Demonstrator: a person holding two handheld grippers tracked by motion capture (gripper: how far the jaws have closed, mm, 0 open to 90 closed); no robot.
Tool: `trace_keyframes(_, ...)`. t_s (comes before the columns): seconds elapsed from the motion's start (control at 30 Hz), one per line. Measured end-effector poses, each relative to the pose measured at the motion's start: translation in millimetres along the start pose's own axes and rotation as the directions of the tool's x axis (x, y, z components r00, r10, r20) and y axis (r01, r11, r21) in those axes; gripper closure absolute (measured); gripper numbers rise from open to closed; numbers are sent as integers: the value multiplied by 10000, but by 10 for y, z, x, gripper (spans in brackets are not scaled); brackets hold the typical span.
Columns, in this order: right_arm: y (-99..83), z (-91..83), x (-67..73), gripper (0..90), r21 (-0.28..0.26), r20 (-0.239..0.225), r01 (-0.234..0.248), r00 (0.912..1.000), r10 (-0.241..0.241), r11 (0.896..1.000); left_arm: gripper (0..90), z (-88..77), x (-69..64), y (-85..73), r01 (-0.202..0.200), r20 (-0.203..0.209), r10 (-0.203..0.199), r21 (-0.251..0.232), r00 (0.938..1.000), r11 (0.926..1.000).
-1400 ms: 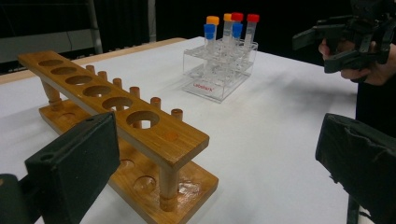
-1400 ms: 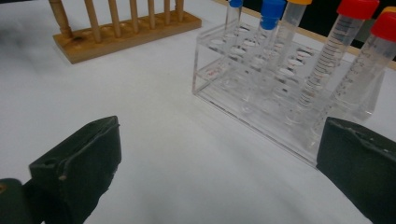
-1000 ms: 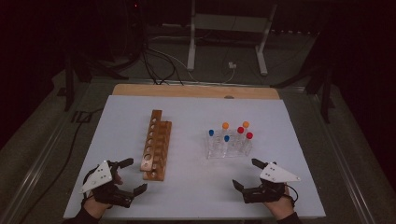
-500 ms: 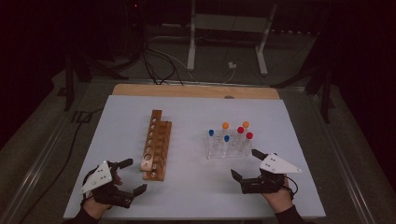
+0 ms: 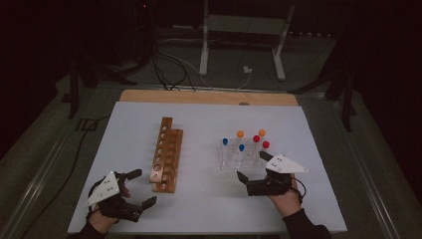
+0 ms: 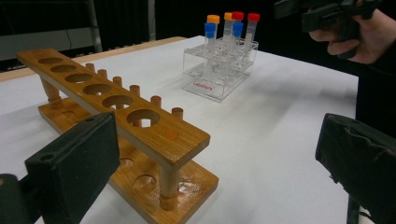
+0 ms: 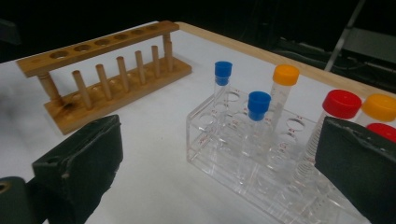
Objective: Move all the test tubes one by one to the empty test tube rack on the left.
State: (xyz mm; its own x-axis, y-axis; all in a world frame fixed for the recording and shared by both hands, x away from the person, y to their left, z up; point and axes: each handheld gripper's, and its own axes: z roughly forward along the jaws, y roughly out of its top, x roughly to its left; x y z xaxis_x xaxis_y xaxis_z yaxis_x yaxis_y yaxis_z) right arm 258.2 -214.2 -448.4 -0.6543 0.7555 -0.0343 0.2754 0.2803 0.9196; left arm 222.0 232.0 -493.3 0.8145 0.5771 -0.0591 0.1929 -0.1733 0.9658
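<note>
We hold right gripper [image 5: 255, 173] spread, empty, just beside clear tube rack [image 5: 234, 160] | capped tubes [image 7: 258, 106] upright, ahead of its jaws | left gripper [image 5: 140, 188] spread by wooden rack [image 5: 166, 154], farther off

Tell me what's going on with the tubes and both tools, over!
Left tool open, empty, beside wooden rack. Right tool open, empty, just short of clear rack. Six capped tubes upright in it. Nothing in the way.
</note>
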Motion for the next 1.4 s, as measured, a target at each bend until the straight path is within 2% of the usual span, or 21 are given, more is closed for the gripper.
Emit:
trace_keyframes(0.2,17,141,-28,59,159,329,-302,9990,297,9994,6,-7,3,1,24,38,-24,-45,10000,10000)
trace_keyframes(0.27,23,162,-34,68,228,370,-349,9987,341,9991,6,-10,6,3,77,47,-76,-96,10000,9999)
trace_keyframes(0.37,39,222,-36,85,328,606,-327,9977,307,9989,6,-10,6,1,74,58,-73,-81,10000,9999)
trace_keyframes(0.4,42,262,-29,99,392,821,-341,9962,308,9987,6,-9,6,2,58,51,-58,-70,10000,10000)
trace_keyframes(0.5,39,306,-31,104,482,964,-380,9948,332,9981,6,-10,4,2,54,59,-54,-70,10000,10000)
trace_keyframes(0.6,31,386,-33,188,764,1393,-487,9895,377,9959,6,-13,4,2,76,68,-75,-106,9999,9999)
trace_keyframes(0.63,31,386,-33,188,764,1393,-487,9895,377,9959,6,-13,5,2,75,70,-74,-111,9999,9999)
trace_keyframes(0.73,26,440,-31,300,915,1602,-525,9864,373,9944,6,-13,5,2,72,71,-71,-102,9999,9999)
trace_keyframes(0.77,26,440,-31,300,915,1602,-525,9864,373,9944,6,-13,5,2,76,81,-75,-102,9999,9999)
trace_keyframes(0.8,25,471,-26,367,984,1775,-546,9834,364,9936,6,-13,5,2,88,89,-87,-108,9999,9999)
trace_keyframes(0.83,25,471,-26,367,984,1775,-546,9834,364,9936,6,-13,5,2,85,87,-84,-107,9999,9999)
trace_keyframes(0.87,22,501,-24,418,1080,1865,-612,9816,402,9923,6,-14,6,2,80,93,-79,-105,9999,9999)
trace_keyframes(1.0,13,541,-26,482,1245,2000,-632,9791,373,9902,6,-18,9,3,119,135,-117,-161,9998,9998)
trace_keyframes(1.03,8,565,-25,536,1344,2093,-669,9771,376,9887,6,-18,10,4,124,131,-122,-151,9998,9998)
trace_keyframes(1.23,0,624,-48,633,1547,2302,-729,9725,358,9853,6,-16,10,1,123,140,-122,-124,9998,9998)
trace_keyframes(1.4,-17,663,-46,673,1727,2423,-732,9697,297,9823,6,-16,11,1,130,144,-128,-123,9998,9998)
